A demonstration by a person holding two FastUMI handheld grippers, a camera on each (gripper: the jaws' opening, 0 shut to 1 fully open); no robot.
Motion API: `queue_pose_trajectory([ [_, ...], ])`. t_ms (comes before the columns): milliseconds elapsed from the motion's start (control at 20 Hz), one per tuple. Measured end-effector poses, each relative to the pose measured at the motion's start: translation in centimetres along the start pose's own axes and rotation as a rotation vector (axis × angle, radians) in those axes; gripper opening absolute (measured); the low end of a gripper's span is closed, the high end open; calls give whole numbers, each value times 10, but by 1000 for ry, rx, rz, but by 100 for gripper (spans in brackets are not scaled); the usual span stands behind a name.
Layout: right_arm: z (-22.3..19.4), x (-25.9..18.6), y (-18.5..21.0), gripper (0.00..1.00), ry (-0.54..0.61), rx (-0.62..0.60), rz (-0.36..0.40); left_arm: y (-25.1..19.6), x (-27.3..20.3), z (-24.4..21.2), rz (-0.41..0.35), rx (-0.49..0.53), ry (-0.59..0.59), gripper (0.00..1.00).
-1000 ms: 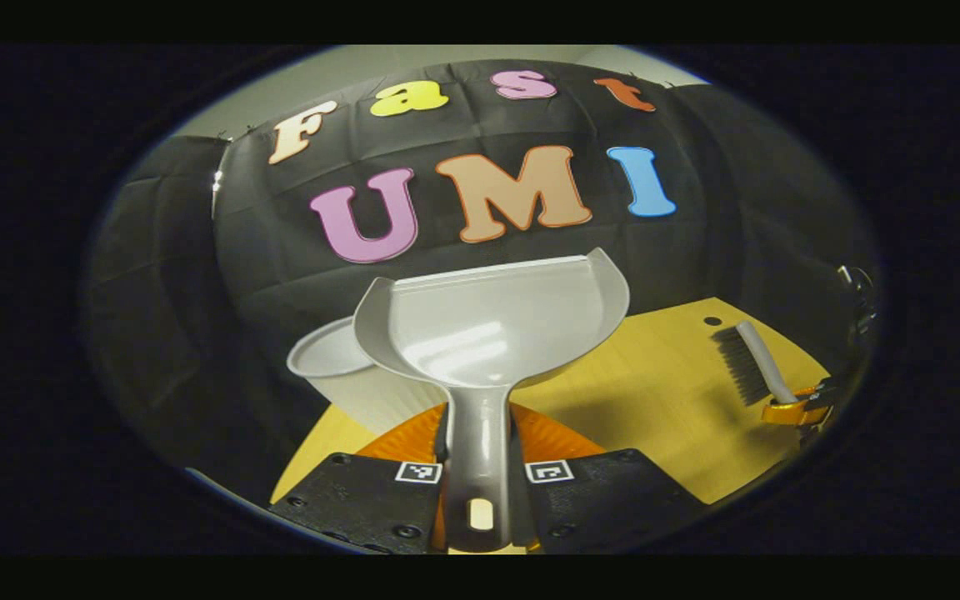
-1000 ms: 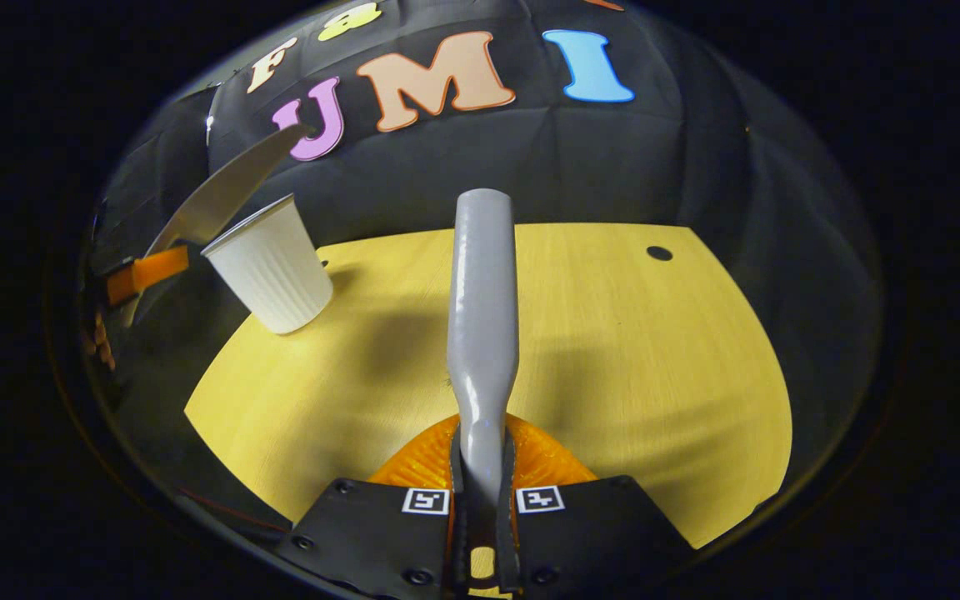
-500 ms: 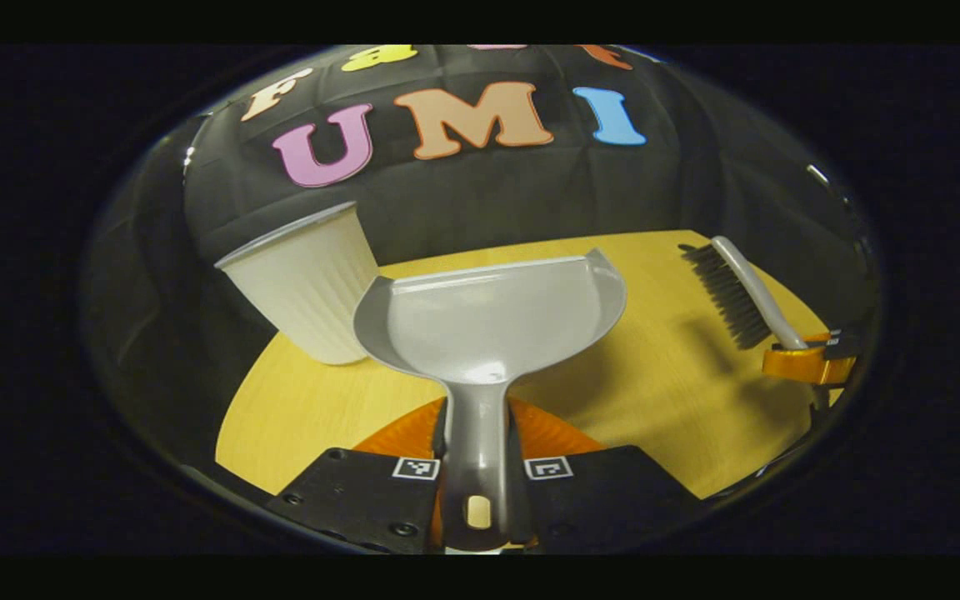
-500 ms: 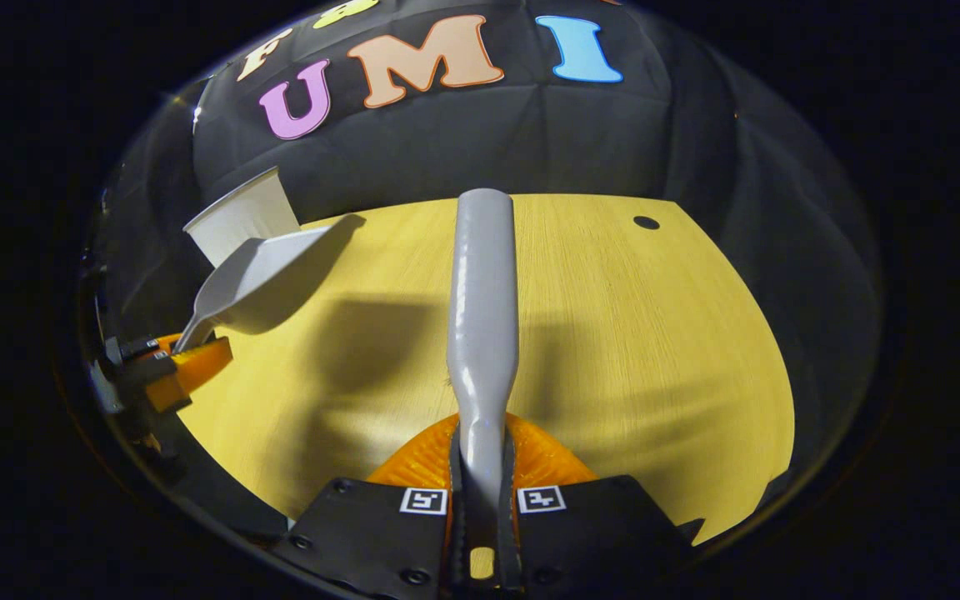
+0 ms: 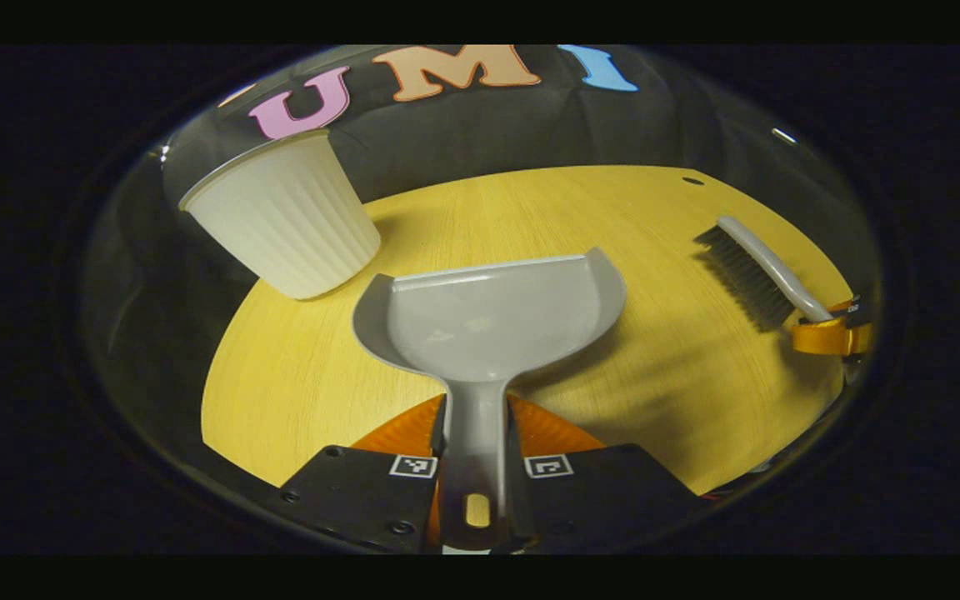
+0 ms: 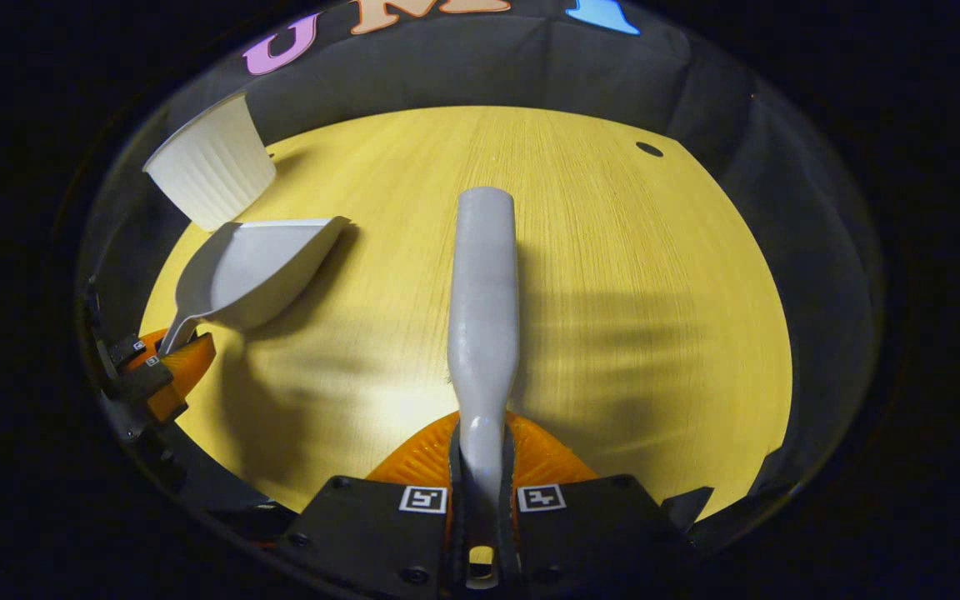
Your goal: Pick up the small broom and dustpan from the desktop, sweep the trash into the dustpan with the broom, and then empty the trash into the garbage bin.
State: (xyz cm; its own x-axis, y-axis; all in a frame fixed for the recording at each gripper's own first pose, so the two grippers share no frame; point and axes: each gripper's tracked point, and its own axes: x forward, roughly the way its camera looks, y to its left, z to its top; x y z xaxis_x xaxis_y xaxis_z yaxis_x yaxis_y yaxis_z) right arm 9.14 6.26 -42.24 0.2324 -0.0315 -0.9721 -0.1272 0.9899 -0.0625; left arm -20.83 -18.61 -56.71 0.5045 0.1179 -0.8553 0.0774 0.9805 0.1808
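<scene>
Two tools held, one per gripper, over the yellow desktop (image 5: 297, 392). Far left: white ribbed bin (image 5: 280, 217), upright near the desktop's back edge, just beside and behind the dustpan. Next, left gripper (image 5: 476, 483) clamped narrow on the grey dustpan (image 5: 492, 317) by its handle, scoop forward and low over the wood; contact with the surface hard to judge. Pan empty, no trash seen on the desk. Probably light, rigid, smooth plastic, so slippery and prone to pivoting; best gripped on the handle as now. Further right, broom (image 5: 751, 271), bristles down, hanging above the desk, well apart from the pan. Right gripper (image 6: 480, 500) pinched tight on the broom's handle end. Stiff spine, soft bristles; likely light, grip best kept near the handle's end.
</scene>
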Motion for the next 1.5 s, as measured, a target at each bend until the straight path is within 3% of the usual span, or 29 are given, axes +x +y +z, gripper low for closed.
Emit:
queue_pose_trajectory([
  [100, 1, 3, 1, 17, 34, 15, -7, -3, -1, -3, -7, -28, 6, 25],
  [250, 5, -4, 6, 27, 38, 16, 0, -3, -3, -4, -6, -29, 2, 29],
  [350, 6, -9, 4, 42, 15, -1, 0, -5, -5, 5, -4, -21, -41, 75],
  [400, 8, -11, 5, 70, -1, 0, 8, -4, -6, 11, 4, -14, -75, 99],
  [600, 15, -25, 1, 89, -90, -21, 30, 7, -30, 39, 91, -6, -189, 95],
  [700, 38, -47, -1, 100, -259, -32, 48, 17, -60, 74, 134, -43, -338, 95],
  [850, 86, -122, -13, 100, -614, -88, 36, 20, -128, 133, 170, -78, -535, 95],
  [1000, 112, -203, -10, 100, -914, -109, 87, 28, -200, 195, 222, -108, -735, 94],
  [1100, 119, -246, -14, 100, -1024, -92, 102, 25, -234, 220, 206, -141, -828, 93],
  [1150, 119, -267, -16, 100, -1056, -71, 106, 21, -250, 225, 188, -150, -875, 100],
  [1200, 116, -275, -17, 100, -1071, -51, 111, 19, -265, 233, 169, -149, -916, 100],
  [1250, 116, -281, -18, 100, -1092, -30, 111, 16, -275, 239, 148, -150, -959, 93],
  [1400, 115, -311, -28, 100, -1162, 49, 56, 5, -290, 255, 63, -126, -1026, 92],
  [1500, 112, -326, -29, 100, -1199, 68, 35, 3, -296, 259, 48, -113, -1046, 93],
])
